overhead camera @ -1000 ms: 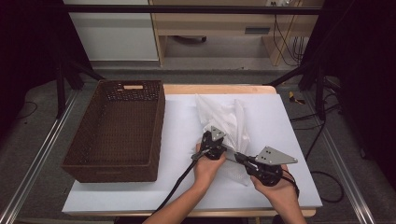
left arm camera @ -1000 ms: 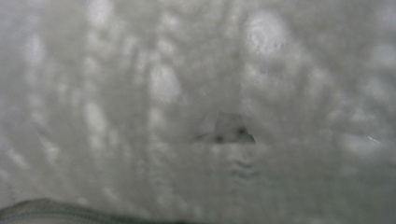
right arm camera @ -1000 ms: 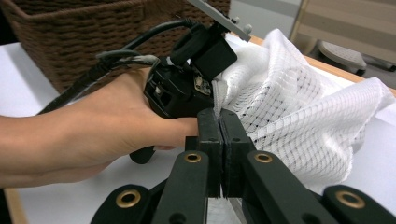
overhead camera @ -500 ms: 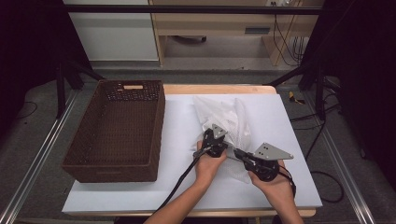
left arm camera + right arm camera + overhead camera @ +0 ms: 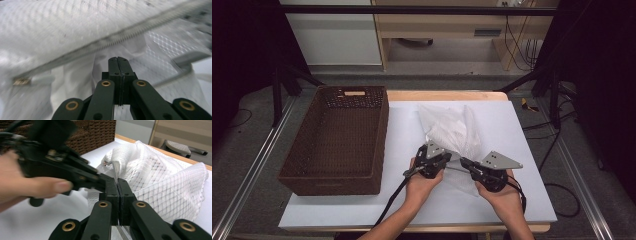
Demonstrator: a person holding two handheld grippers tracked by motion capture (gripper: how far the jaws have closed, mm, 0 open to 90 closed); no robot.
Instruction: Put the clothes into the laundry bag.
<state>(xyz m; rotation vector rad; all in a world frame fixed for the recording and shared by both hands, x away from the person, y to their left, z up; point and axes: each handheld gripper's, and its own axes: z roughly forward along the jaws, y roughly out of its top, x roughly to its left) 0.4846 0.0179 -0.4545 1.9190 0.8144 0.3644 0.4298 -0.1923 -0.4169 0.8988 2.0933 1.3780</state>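
A white mesh bag (image 5: 452, 127) with a zipper lies crumpled on the white table (image 5: 512, 130). My left gripper (image 5: 446, 159) is at the bag's near edge, jaws shut, with mesh folded close around the tips (image 5: 118, 58) and the zipper (image 5: 120, 38) stretched across above them. My right gripper (image 5: 463, 162) faces it from the right, shut on the bag's grey zipper strip, which runs out from between its jaws (image 5: 117, 181). In the right gripper view the left gripper (image 5: 75, 172) and its hand (image 5: 30, 185) come in from the left, tip to tip with mine.
A dark brown wicker basket (image 5: 382, 135) stands on the table's left half, its rim higher than the bag; it also rises behind the hand (image 5: 97, 132). Cables trail from both grippers toward the near edge. A wooden shelf stands beyond the table.
The left gripper has shifted a little to the left, away from the right one, and the bag's edge now stretches between them. The right gripper has hardly moved.
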